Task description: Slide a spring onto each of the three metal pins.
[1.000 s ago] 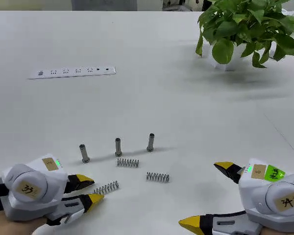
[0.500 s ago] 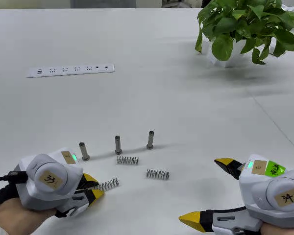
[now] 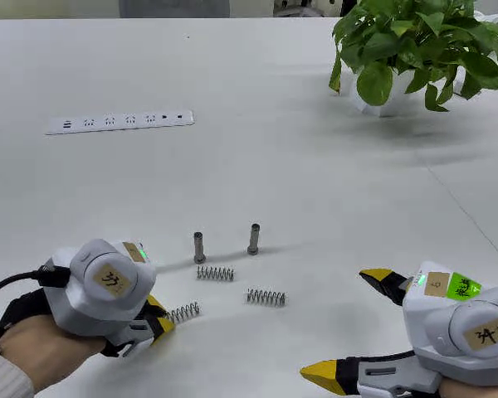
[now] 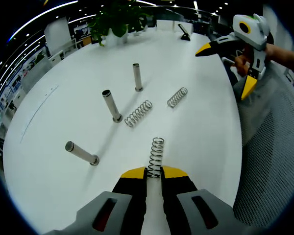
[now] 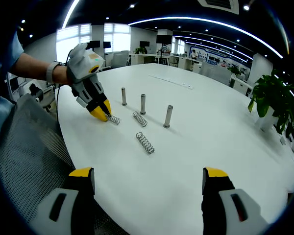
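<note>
Lower left in the head view the left tongs meet a spring on the bench; the left gripper view has them pinching its near end, which wants a firm, level hold; the right gripper view's right tongs gape.

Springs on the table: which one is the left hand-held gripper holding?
The nearest spring, whose end sits between the yellow tips of the left hand-held gripper. The middle spring and the far spring lie free, untouched.
</note>
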`<move>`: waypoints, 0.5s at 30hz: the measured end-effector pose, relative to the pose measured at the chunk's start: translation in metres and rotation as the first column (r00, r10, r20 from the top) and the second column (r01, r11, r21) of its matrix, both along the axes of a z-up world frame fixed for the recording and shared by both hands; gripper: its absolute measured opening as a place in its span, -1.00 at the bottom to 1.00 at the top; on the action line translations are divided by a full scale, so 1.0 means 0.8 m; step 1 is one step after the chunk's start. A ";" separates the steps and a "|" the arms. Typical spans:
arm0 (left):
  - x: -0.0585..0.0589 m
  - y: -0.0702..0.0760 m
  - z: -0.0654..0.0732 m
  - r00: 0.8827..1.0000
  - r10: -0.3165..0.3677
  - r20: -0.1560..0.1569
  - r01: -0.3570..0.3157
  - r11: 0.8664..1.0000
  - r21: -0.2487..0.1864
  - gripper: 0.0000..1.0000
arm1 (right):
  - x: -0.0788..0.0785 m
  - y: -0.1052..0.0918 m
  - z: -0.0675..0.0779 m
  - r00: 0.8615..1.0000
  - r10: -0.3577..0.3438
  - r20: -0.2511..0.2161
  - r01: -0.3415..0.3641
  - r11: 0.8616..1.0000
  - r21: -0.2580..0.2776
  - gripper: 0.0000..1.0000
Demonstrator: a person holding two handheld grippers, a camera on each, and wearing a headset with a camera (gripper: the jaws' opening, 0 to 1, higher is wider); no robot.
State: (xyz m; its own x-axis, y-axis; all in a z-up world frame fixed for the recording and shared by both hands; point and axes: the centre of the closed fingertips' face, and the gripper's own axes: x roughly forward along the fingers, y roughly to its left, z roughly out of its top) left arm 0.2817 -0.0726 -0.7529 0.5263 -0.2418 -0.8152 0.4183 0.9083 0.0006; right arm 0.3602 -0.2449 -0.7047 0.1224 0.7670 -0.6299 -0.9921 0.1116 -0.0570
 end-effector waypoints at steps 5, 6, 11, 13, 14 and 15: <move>0.000 0.001 -0.001 1.000 0.010 0.013 -0.009 1.000 -0.024 -0.80 | -0.005 0.003 0.004 1.000 0.012 -0.018 -0.012 1.000 0.011 0.84; 0.000 0.000 0.000 1.000 0.017 0.016 -0.017 0.999 -0.036 -0.80 | -0.005 0.004 0.005 1.000 0.012 -0.026 -0.012 1.000 0.015 0.84; -0.005 -0.003 0.001 0.998 0.052 0.037 -0.049 0.995 -0.087 -0.80 | -0.005 0.007 0.012 0.999 0.010 -0.046 -0.008 0.999 0.034 0.83; -0.007 -0.005 0.003 0.997 0.057 0.047 -0.052 0.994 -0.100 -0.80 | -0.006 0.010 0.016 0.999 0.015 -0.051 -0.013 0.999 0.040 0.81; -0.008 -0.007 0.006 0.997 0.061 0.057 -0.054 0.992 -0.111 -0.80 | -0.009 0.014 0.019 0.998 0.021 -0.056 -0.019 0.999 0.044 0.81; -0.007 -0.007 0.008 0.996 0.067 0.066 -0.058 0.991 -0.125 -0.80 | -0.011 0.017 0.021 0.998 0.027 -0.062 -0.024 0.999 0.047 0.81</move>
State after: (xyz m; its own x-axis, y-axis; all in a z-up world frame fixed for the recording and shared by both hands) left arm 0.2759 -0.0784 -0.7465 0.5982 -0.3024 -0.7421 0.3637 0.9276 -0.0849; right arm 0.3515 -0.2312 -0.6883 0.0640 0.7977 -0.5996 -0.9962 0.0871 0.0096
